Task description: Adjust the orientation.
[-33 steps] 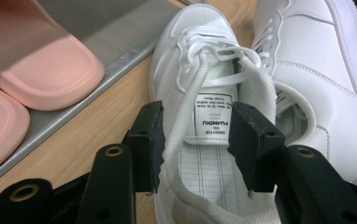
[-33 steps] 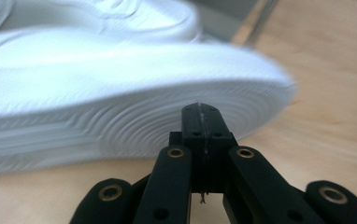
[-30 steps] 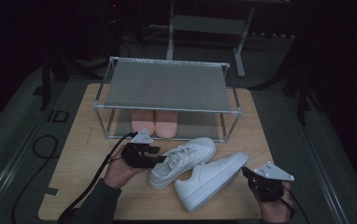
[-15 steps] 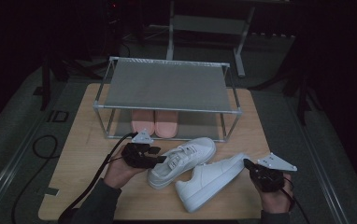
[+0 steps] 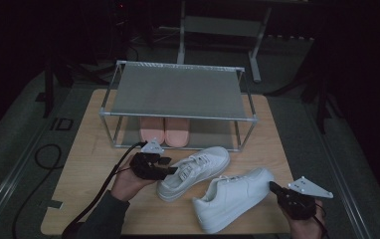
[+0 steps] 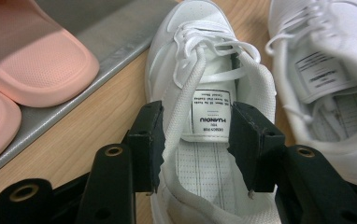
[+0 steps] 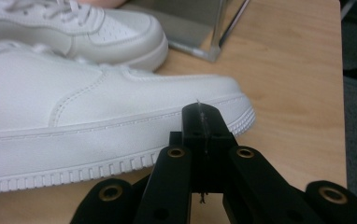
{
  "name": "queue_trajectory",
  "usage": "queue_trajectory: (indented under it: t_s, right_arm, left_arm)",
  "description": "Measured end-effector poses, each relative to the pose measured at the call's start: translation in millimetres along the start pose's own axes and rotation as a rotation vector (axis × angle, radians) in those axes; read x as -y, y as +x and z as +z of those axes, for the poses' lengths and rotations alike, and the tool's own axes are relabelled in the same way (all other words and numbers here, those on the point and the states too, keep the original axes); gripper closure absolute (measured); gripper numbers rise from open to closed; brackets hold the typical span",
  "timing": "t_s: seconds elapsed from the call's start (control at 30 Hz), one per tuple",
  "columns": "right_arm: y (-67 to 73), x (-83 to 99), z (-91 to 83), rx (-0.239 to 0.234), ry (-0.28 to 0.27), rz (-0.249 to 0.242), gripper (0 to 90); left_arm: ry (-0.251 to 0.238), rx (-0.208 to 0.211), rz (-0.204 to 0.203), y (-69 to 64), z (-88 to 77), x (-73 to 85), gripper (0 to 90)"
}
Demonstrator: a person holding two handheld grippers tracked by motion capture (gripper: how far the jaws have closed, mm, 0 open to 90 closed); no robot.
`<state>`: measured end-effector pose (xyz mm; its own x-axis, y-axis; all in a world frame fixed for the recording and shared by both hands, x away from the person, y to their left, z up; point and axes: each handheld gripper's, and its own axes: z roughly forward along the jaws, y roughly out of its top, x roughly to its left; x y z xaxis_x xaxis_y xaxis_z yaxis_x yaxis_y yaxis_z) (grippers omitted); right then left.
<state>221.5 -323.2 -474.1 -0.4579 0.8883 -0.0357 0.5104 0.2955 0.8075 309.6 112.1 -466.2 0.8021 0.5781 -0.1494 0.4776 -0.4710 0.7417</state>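
Since a second ago the closed right gripper [image 5: 273, 187] nears the right sneaker's [image 5: 233, 197] toe; left gripper [image 5: 172, 171] clamps the left sneaker's [image 5: 195, 164] collar, neither shelved on the rack [image 5: 178, 89].

The room lies in near darkness. A light wooden desk [image 5: 78, 164] stands on a grey floor [image 5: 14, 149], where a black cable [image 5: 41, 154] loops. Behind the desk, pale metal frame legs [image 5: 182, 35] rise into shadow.
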Motion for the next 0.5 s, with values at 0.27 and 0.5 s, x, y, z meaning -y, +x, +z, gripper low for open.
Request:
queue_trajectory:
  t_s: [0.27, 0.5]
  right_arm:
    - [-6.9, 24.3, -6.4, 0.002, 0.001, 0.055, 90.0]
    - [-3.0, 22.6, 27.1, -0.031, 0.04, 0.044, 90.0]
  left_arm:
    - [0.006, 0.006, -0.001, 0.0, 3.8, -0.2, 55.1]
    - [0.008, 0.002, 0.0, 0.7, 3.0, -0.2, 55.1]
